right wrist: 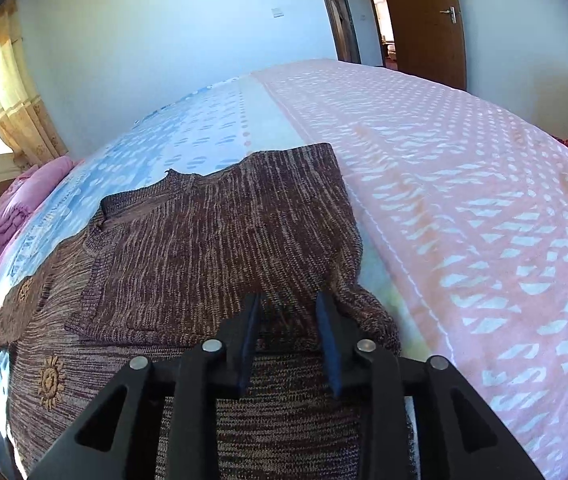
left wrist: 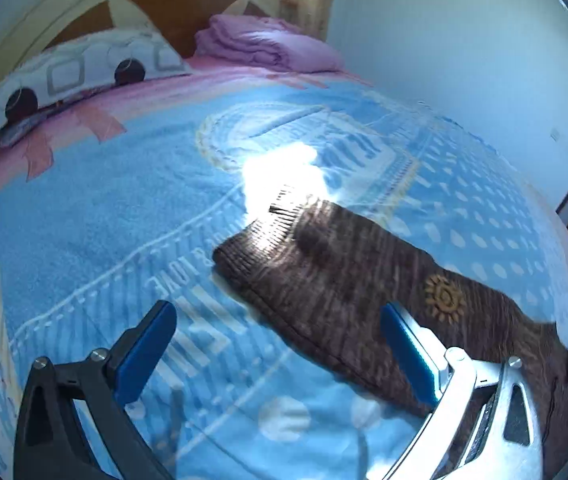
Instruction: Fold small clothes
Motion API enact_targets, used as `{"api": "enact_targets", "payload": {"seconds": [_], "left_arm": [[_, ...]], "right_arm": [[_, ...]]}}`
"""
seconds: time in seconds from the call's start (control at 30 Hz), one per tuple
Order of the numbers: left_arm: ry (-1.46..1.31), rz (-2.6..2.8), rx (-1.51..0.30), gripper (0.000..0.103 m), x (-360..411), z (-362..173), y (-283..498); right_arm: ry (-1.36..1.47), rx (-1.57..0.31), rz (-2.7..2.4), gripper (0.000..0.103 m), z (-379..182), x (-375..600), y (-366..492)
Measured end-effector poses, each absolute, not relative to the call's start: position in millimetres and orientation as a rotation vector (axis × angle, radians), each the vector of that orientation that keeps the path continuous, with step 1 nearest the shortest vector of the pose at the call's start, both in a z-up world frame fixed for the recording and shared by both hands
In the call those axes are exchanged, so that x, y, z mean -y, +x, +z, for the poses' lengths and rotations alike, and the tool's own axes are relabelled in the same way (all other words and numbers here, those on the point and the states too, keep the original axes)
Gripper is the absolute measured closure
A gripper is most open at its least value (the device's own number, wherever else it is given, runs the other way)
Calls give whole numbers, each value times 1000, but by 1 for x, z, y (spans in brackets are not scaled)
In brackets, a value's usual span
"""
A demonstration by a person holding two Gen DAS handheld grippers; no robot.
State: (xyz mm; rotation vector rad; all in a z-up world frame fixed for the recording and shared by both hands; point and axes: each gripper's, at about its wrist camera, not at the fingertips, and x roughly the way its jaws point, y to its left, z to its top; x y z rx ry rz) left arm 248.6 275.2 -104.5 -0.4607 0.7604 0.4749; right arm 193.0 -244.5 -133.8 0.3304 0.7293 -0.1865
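A brown knit sweater (right wrist: 203, 232) with sun emblems (right wrist: 49, 380) lies flat on the bed, one sleeve folded across its body. My right gripper (right wrist: 288, 306) hovers low over the folded sleeve's near edge. Its blue pads stand a little apart, with knit fabric showing in the gap and neither pad pressing on it. In the left wrist view the sweater (left wrist: 344, 272) stretches off to the right, one cuff lit by a bright sun patch. My left gripper (left wrist: 275, 310) is wide open above the blanket with nothing in it, its right finger over the sweater's edge.
The bed carries a blue patterned blanket (left wrist: 103, 200) that turns pink with white marks (right wrist: 484, 200) on the right. A car-print pillow (left wrist: 75, 68) and a folded pink quilt (left wrist: 263, 44) lie by the headboard (left wrist: 155, 0). A wooden door (right wrist: 424, 20) stands beyond the bed.
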Motion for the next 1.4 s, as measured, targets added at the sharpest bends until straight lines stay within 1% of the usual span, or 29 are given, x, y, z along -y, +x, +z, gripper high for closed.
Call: {"api": "enact_targets", "payload": {"seconds": [0.03,0.07,0.1,0.23,0.27,0.3,0.33,0.37,0.4,0.43,0.47,0.5,0.63,0.73,0.8,0.9,0.97,1.03,1.1,1.2,1.27,1.3,1.37,1.4], "left_arm": [[-511,474,-782,5,-285,-113,255],[-567,461,-812,14,-294,-122,263],[-608,452,-836,17,-297,-130,269],[-553,489,-801,18,-287,-132,280],[-543,490,-799,21,-284,-134,282],[-523,502,-800,28,-277,-134,282],[-497,518,-803,32,-273,-135,284],[-488,516,-802,42,-273,-134,286],[-488,508,-798,54,-273,-134,285],[-492,499,-795,64,-274,-133,286],[-497,493,-794,87,-275,-133,287],[-509,477,-793,92,-277,-133,287],[-489,446,-784,93,-269,-126,293],[-433,386,-738,94,-241,-104,296],[-375,307,-690,94,-208,-82,296],[-254,150,-619,94,-138,-51,288],[-193,33,-603,94,-90,-43,279],[-125,-61,-605,94,-43,-45,272],[-67,-112,-637,94,-2,-60,267],[-29,-116,-739,94,26,-93,269],[-10,-111,-811,92,29,-110,269],[-4,-113,-840,86,28,-114,269],[-6,-135,-848,85,23,-109,266],[11,-132,-836,77,21,-104,262]], "right_arm": [[328,-730,-185,68,-134,244,194],[326,-730,-185,68,-134,244,194],[326,-730,-184,68,-134,244,194],[331,-727,-180,67,-134,245,193],[330,-727,-180,67,-134,244,193],[331,-727,-179,67,-134,245,193],[331,-727,-179,67,-134,245,193],[331,-727,-179,67,-134,245,193],[331,-727,-179,67,-134,245,193],[333,-727,-178,67,-134,245,193],[334,-726,-178,67,-134,245,193],[336,-725,-177,67,-134,245,193],[340,-722,-173,67,-134,245,193],[343,-720,-171,66,-134,245,193],[345,-718,-169,66,-134,246,193],[347,-716,-168,66,-134,246,193],[350,-715,-167,66,-134,247,193],[352,-714,-165,66,-134,247,193],[351,-715,-166,66,-134,247,193],[352,-714,-165,66,-134,247,192],[352,-714,-165,66,-134,247,193],[351,-715,-165,66,-134,247,193],[350,-715,-166,66,-134,247,193],[350,-716,-166,66,-135,247,192]]}}
